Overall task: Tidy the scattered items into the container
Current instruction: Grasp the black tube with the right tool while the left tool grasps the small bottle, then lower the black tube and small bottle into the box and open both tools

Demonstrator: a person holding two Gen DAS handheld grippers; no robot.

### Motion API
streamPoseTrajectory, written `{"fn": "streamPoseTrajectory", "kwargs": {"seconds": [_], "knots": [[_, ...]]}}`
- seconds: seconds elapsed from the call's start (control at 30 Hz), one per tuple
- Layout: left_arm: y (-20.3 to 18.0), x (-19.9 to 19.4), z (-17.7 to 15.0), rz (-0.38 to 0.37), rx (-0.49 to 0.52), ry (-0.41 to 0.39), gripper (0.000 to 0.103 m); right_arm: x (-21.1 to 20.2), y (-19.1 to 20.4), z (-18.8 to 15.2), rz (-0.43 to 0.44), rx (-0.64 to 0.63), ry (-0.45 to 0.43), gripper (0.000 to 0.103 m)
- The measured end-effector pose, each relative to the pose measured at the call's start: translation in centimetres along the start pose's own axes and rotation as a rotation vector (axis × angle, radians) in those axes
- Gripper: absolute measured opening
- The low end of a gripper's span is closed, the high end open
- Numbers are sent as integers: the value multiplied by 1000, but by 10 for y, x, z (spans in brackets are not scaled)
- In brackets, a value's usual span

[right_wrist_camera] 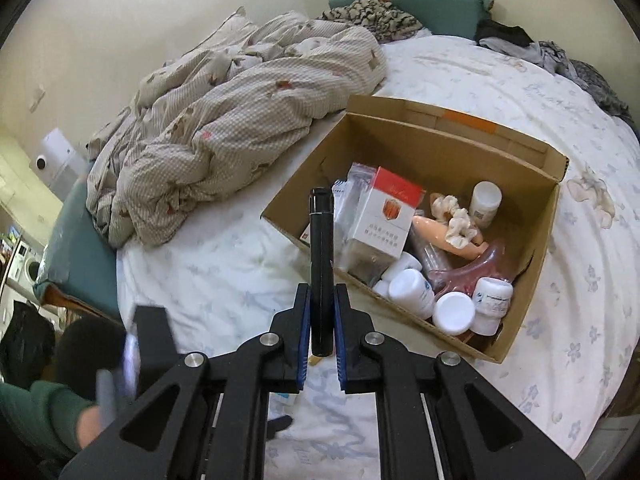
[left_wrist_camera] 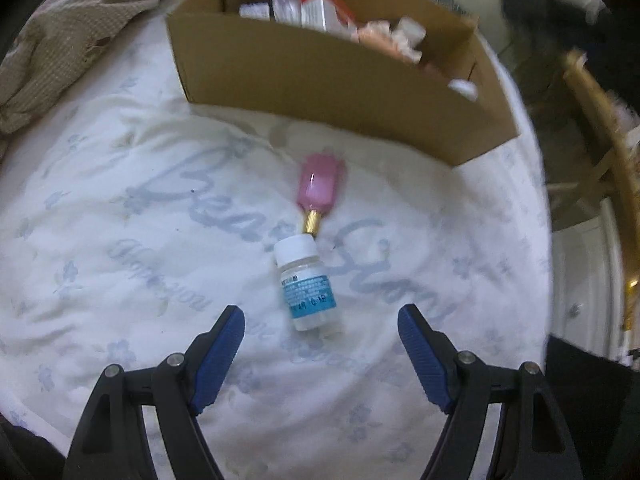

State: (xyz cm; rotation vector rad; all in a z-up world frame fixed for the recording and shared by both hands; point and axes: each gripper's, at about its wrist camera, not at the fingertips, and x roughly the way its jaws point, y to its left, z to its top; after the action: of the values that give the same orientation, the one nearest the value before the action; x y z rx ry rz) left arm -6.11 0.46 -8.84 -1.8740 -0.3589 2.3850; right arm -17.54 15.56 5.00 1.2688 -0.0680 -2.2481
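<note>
A small clear bottle (left_wrist_camera: 307,284) with a white cap and blue label lies on the white bedsheet, just beyond my open left gripper (left_wrist_camera: 320,316). A pink bottle (left_wrist_camera: 319,188) with a gold neck lies end to end with it, nearer the cardboard box (left_wrist_camera: 320,80). In the right wrist view my right gripper (right_wrist_camera: 321,292) is shut on a black cylindrical tube (right_wrist_camera: 321,248), held above the bed at the near left wall of the cardboard box (right_wrist_camera: 524,312). The box holds a red-and-white carton (right_wrist_camera: 384,216), white-capped jars (right_wrist_camera: 416,292) and other items.
A crumpled checked duvet (right_wrist_camera: 240,112) lies left of the box. Clothes (right_wrist_camera: 540,48) are heaped at the bed's far edge. A wooden chair (left_wrist_camera: 600,128) stands off the bed's right side. A person's green sleeve (right_wrist_camera: 44,412) and hand show at lower left.
</note>
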Motion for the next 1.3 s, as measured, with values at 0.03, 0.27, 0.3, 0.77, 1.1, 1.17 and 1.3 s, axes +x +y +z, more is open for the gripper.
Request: {"fn": "streamPoseTrajectory", "kwargs": {"seconds": [0.03,0.27,0.3,0.77,1.1,1.17,1.3], "knots": [[-3,7,1,28,15,10,79,-1,1,0,-1,0,-2,11],[-9,34,8,149,65,33,72,-1,5,-3,-4,-4,-14,11],[-9,33,8,168,70,18,47,-1,5,-2,-2,-5,-20,11],[37,-70,35,186,57,-186,28,-14,0,6,34,30,-64,11],[10,-141,106,189,90,-338,28,-21,-19,15,8,133,-161,11],[6,-144,121,187,91,-345,28,-24,-30,19,0,180,-188,11],[0,-133,156,167,77,-347,28,-22,-62,23,-18,300,-214,11]]}}
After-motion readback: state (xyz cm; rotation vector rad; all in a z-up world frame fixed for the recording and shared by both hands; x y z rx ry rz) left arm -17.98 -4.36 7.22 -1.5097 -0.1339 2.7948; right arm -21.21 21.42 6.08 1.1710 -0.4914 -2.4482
